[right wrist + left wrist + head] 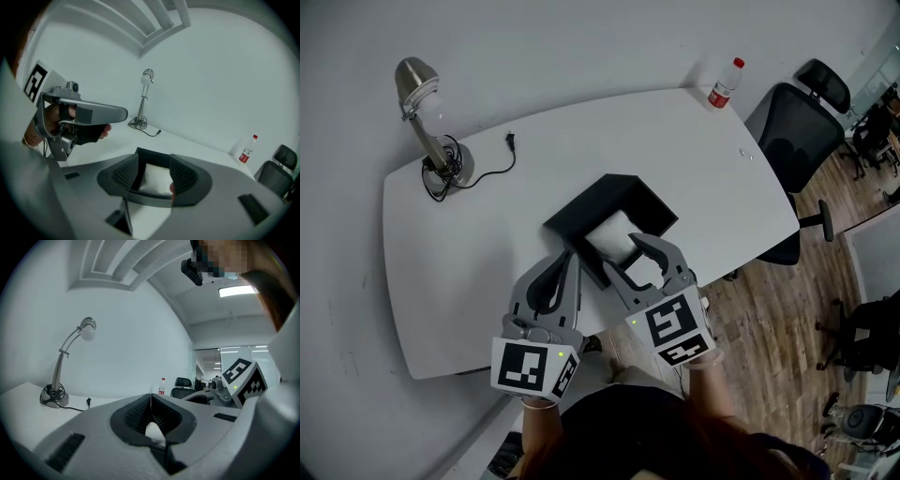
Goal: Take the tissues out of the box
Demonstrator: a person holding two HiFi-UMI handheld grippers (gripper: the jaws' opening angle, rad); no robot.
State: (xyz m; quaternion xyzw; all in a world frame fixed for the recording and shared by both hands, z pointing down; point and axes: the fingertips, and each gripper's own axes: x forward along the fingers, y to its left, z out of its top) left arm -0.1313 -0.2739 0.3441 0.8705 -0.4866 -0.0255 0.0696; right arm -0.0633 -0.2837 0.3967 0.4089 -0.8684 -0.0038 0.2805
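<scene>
**Right jaws lined up on the tissues; left gripper parked beside the box**

The white counter (478, 253) carries an open black box (628, 197) near its front edge, set cornerwise to the person.

The right gripper (630, 262) hovers at the box's near corner and points into it. Its jaws stand well apart with nothing gripped. In the right gripper view the box's near rim and its contents sit squarely in the gap between the jaws, ahead and a little below.

The left gripper (563, 270) is just beside the box's left wall, over bare counter and aimed past the box. Its jaws are together at the tips. A small white patch shows in the hollow behind the tips in the left gripper view, and it cannot be told whether this is counter or a scrap of tissue.

The tissues (617, 234) lie as a white pad in the bottom of the box, toward its near side. The pad looks close to square, so no clear long axis can be read. The jaw gap spans its width from side to side.

The right gripper is plainly the nearer one. The pick looks to turn on lowering it forward and down past the rim until the jaws straddle the pad, without catching the near wall.
</scene>
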